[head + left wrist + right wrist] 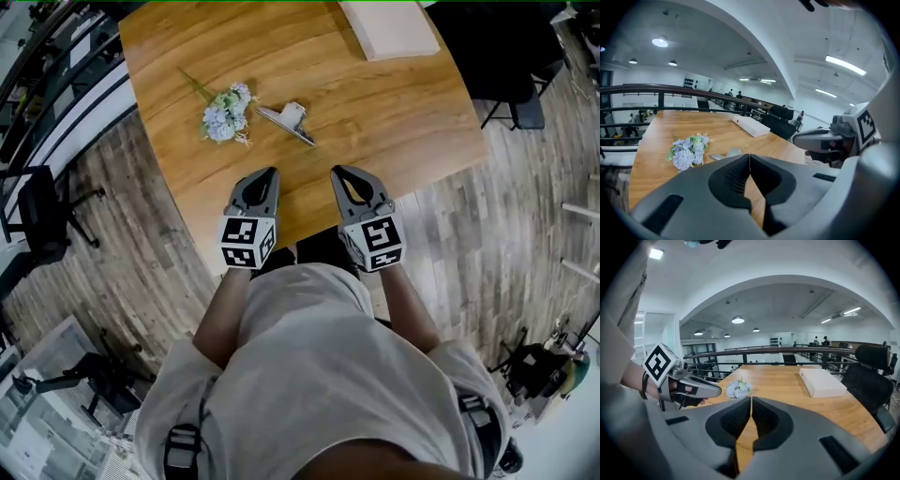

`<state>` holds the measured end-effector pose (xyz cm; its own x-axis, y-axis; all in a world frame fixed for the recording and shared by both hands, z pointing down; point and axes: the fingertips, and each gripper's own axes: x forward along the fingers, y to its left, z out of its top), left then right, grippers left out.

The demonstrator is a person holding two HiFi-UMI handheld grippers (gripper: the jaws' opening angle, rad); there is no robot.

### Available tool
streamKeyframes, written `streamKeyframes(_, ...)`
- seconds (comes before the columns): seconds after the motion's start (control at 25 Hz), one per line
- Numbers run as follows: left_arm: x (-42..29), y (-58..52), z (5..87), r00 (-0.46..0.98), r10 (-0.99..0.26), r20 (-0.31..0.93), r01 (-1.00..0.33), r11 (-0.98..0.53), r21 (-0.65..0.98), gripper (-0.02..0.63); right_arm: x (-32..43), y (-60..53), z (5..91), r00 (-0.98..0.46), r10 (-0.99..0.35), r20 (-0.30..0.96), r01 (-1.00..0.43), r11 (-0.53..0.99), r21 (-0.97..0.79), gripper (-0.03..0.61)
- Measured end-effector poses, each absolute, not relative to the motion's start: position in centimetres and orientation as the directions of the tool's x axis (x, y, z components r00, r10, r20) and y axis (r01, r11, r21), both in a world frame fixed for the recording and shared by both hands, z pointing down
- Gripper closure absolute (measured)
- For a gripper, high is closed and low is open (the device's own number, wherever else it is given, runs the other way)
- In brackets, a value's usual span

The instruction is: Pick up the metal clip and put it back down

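The metal clip point(289, 121) lies flat on the wooden table point(394, 112), just right of a small bunch of pale blue flowers point(226, 114). In the left gripper view the clip point(727, 153) shows just beyond the jaws. My left gripper point(271, 172) hovers over the table's near edge, shut and empty, a short way below the clip. My right gripper point(338, 172) is beside it, also shut with nothing between its jaws. In the right gripper view the flowers point(738, 389) show, but the clip is hidden. Both grippers point across the table.
A flat white box point(388, 28) lies at the table's far right. A black chair point(514, 105) stands right of the table, another black chair point(37, 217) to the left on the plank floor. A dark railing point(656, 89) runs behind the table.
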<state>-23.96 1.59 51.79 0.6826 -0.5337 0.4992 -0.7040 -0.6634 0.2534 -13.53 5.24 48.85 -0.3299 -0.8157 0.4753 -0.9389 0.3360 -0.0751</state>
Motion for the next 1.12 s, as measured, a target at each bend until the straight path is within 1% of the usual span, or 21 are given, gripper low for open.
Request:
streamKeyframes(0.2, -22.4, -1.1, 54.3, 0.615, -0.568, 0.546, -0.772, -0.573, 0.275, 0.589, -12.5, 1.4, 50.7, -0.442, -0.745, 0.5, -0.887, 0.447, -0.116, 0.551)
streamKeyframes(0.6, -21.5, -3.6, 58.8, 0.494, -0.59, 0.638, -0.86, -0.441, 0.258, 0.589, -13.3, -3.4, 56.8, -0.596, -0.557, 0.578, -0.759, 0.626, -0.179, 0.551)
streamKeyframes(0.8, -22.0, -5.0, 60.0, 0.466, -0.588, 0.661, -0.877, -0.407, 0.255, 0.589, -13.6, -6.1, 58.8, -0.613, -0.515, 0.599, -0.738, 0.643, -0.203, 0.551)
streamKeyframes(0.96, -22.4, -5.0, 60.7, 0.43, -0.593, 0.681, -0.898, -0.358, 0.256, 0.589, -14.2, -6.9, 60.2, -0.645, -0.449, 0.618, -0.691, 0.688, -0.221, 0.549)
streamKeyframes(1.12, -22.6, -5.4, 61.4, 0.419, -0.591, 0.69, -0.904, -0.339, 0.259, 0.589, -14.2, -8.5, 61.0, -0.653, -0.447, 0.611, -0.692, 0.681, -0.241, 0.545)
